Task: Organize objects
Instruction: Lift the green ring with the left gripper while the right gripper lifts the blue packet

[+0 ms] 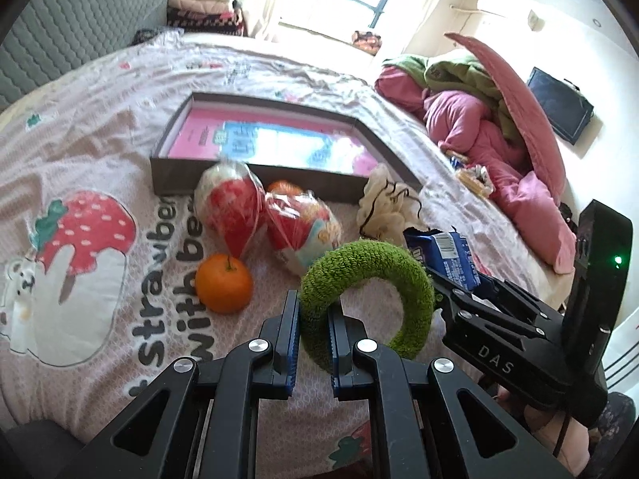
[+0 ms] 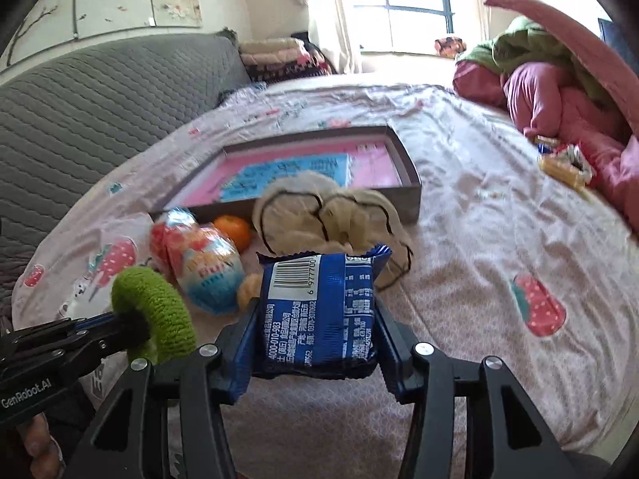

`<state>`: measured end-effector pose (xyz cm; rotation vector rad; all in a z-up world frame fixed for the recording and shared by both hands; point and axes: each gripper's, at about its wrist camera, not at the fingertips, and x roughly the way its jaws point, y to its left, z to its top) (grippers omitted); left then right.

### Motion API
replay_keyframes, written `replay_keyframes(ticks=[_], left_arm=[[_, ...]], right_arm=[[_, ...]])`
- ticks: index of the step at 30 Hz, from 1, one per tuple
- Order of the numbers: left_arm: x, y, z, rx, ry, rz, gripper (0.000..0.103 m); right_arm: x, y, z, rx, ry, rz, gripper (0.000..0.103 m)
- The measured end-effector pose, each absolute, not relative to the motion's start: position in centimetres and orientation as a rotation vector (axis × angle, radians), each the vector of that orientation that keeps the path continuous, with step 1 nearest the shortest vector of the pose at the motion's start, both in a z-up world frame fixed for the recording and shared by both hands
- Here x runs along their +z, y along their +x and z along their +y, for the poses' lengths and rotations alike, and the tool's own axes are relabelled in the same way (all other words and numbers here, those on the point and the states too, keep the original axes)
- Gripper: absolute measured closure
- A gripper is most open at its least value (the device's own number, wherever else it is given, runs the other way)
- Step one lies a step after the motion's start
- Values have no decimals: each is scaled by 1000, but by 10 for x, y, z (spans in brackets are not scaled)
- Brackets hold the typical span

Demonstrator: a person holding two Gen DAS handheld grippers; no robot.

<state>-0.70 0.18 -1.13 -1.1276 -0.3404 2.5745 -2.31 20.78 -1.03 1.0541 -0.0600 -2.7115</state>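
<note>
Clearly clamped: left tool (image 1: 313, 319) on green ring (image 1: 371, 275), right tool (image 2: 315, 327) on blue packet (image 2: 319, 311). Both hovered over bed (image 2: 479, 239), box (image 2: 411, 191) at twelve o'clock. Risked dropping the slick packet short, onto the cream cloth (image 2: 331, 215).

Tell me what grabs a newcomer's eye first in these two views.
The left gripper pinches a fuzzy green ring up front, beside the right gripper clamping a blue snack packet. Behind them on the strawberry bedsheet sit an orange, red-wrapped snacks and a shallow dark box.
</note>
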Motion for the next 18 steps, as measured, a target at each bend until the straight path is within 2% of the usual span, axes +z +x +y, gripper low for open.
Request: replay_keyframes(ticks=[18], left_arm=[[8, -3, 7, 2732, -993, -197, 91]], right_arm=[[15, -8, 197, -2756, 834, 76, 51]])
